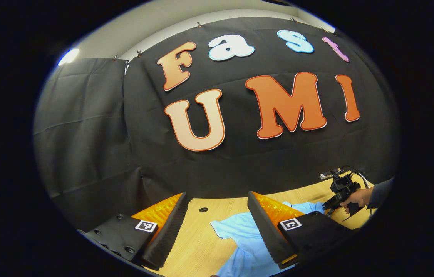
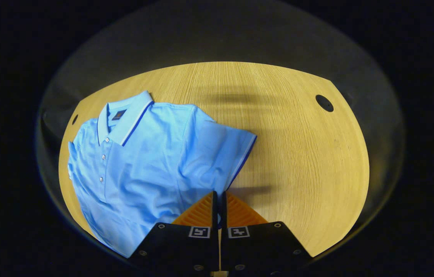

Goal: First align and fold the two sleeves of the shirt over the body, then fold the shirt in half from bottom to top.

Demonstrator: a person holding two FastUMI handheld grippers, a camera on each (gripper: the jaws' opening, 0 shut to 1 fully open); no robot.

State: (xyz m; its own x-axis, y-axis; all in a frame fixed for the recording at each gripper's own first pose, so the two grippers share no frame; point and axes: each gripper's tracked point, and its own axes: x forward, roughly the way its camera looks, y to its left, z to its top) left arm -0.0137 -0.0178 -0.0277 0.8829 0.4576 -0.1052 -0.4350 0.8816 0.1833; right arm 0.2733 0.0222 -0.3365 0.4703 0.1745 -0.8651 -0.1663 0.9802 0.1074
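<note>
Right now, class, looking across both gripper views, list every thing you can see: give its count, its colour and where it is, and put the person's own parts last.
Polo shirt: one, light blue with darker blue trim, lying front up with its collar toward the table's far left corner; one sleeve lies out toward the table's middle.
Table: one, light wood, with dark round holes near its far edges.
Booth wall: black cloth behind the table.
Left gripper: one, fingers wide apart above the table, shirt beneath.
Right gripper: one, fingers closed at the sleeve's lower edge; a sliver of blue shows between them.
Hand: one, with a dark sleeve, holding the right gripper at the table's far side.
</note>
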